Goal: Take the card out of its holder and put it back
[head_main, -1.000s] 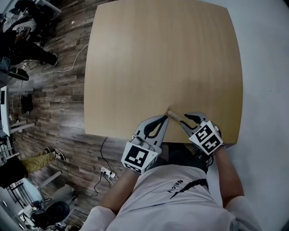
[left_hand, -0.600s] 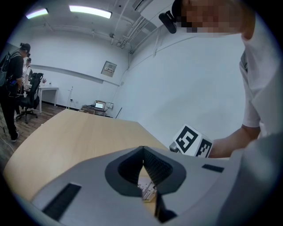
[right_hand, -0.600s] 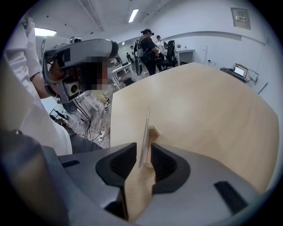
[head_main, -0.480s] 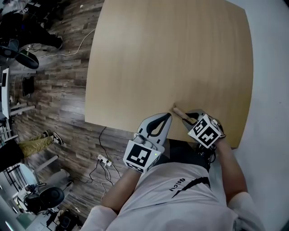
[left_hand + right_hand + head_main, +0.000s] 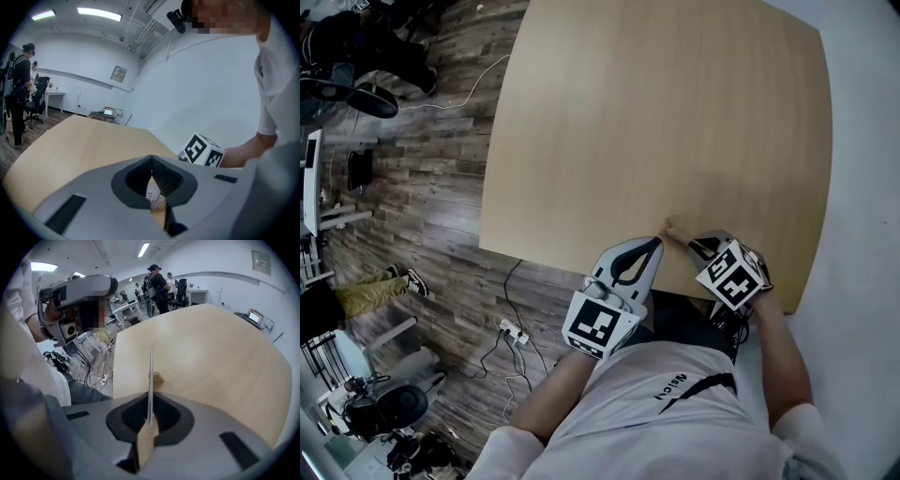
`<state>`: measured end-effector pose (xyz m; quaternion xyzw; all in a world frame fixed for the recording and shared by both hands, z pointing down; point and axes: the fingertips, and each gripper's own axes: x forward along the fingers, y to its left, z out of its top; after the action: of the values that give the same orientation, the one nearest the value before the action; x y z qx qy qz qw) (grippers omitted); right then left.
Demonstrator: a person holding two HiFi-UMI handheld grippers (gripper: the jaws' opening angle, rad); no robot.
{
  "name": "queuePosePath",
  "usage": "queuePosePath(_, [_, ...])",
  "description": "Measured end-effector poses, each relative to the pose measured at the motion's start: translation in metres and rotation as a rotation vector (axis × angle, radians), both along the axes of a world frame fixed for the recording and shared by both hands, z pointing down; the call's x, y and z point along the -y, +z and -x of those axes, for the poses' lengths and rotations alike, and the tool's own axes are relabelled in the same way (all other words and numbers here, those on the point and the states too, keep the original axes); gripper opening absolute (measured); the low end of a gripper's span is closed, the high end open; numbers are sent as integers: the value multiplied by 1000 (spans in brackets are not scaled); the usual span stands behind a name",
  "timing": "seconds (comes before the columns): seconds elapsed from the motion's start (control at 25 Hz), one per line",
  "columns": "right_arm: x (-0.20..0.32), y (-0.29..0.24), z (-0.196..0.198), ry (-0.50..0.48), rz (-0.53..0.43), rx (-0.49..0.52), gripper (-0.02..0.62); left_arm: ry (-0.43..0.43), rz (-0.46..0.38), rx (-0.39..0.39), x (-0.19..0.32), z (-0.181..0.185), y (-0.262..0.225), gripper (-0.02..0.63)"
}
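The card (image 5: 150, 380) shows edge-on as a thin upright strip running out from between my right gripper's (image 5: 149, 416) jaws, which are shut on it. Just past it, a small wooden holder (image 5: 158, 377) sits on the table, touching the card's right side; I cannot tell whether the card sits in its slot. In the head view the holder (image 5: 669, 230) and card lie near the table's front edge, between my right gripper (image 5: 701, 246) and my left gripper (image 5: 655, 242). The left gripper (image 5: 151, 160) is shut, its tips beside the holder. The card's printed face (image 5: 155, 198) shows behind its tips.
The wide wooden table (image 5: 656, 112) stretches away from me, with its front edge right under both grippers. Wood floor with cables and a power strip (image 5: 514, 330) lies to the left. People and office chairs (image 5: 157, 284) stand far off.
The head camera has shifted. My right gripper has rolled a little and its marker cube faces differently. The left gripper's tips have edged slightly closer to the holder.
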<state>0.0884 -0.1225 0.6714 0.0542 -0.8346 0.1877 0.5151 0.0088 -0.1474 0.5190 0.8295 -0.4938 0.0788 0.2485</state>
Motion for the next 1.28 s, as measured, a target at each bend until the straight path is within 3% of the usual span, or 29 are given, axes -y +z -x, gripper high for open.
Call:
queuePosePath(0.6, [16,-44,-2,25,-61,28,26,16,-53,-2,3,4,-20,12])
queuePosePath(1.28, [22,-144,22,137,-115,171,26,73,-158,3,-3,19,-74,12])
